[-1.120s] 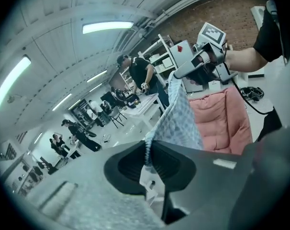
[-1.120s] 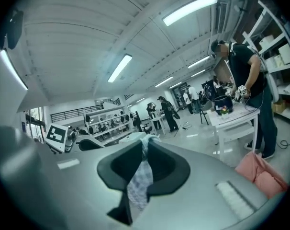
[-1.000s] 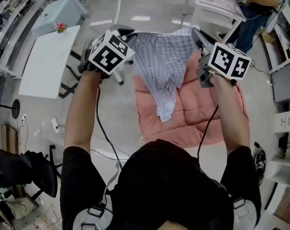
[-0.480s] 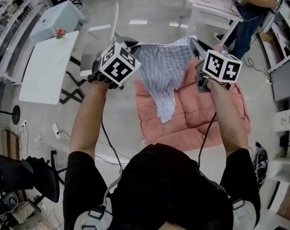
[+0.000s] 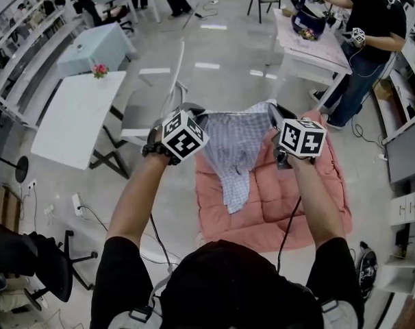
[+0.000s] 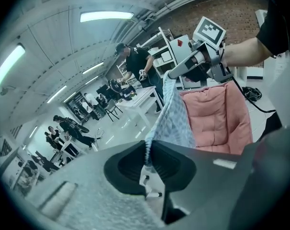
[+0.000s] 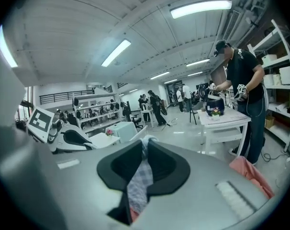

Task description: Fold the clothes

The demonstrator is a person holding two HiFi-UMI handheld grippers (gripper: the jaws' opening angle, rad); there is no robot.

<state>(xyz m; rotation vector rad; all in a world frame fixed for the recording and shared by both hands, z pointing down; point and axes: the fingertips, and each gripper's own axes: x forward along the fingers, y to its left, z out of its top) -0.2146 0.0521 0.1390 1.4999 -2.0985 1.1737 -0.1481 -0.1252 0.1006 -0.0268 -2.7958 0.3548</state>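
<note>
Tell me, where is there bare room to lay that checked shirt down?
The pink mat is bare right of the hanging shirt, and grey floor beyond it is open. Crowded far right: a worktable and standing person.

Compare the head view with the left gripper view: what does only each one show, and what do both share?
Only the head view: a white table bearing pink flowers, and the loose end of the checked shirt hanging over the pink quilted mat. Only the left gripper view: the left gripper seen close, its jaws shut on the shirt's edge. Both: the shirt, the mat, and the right gripper holding the shirt's other corner.
</note>
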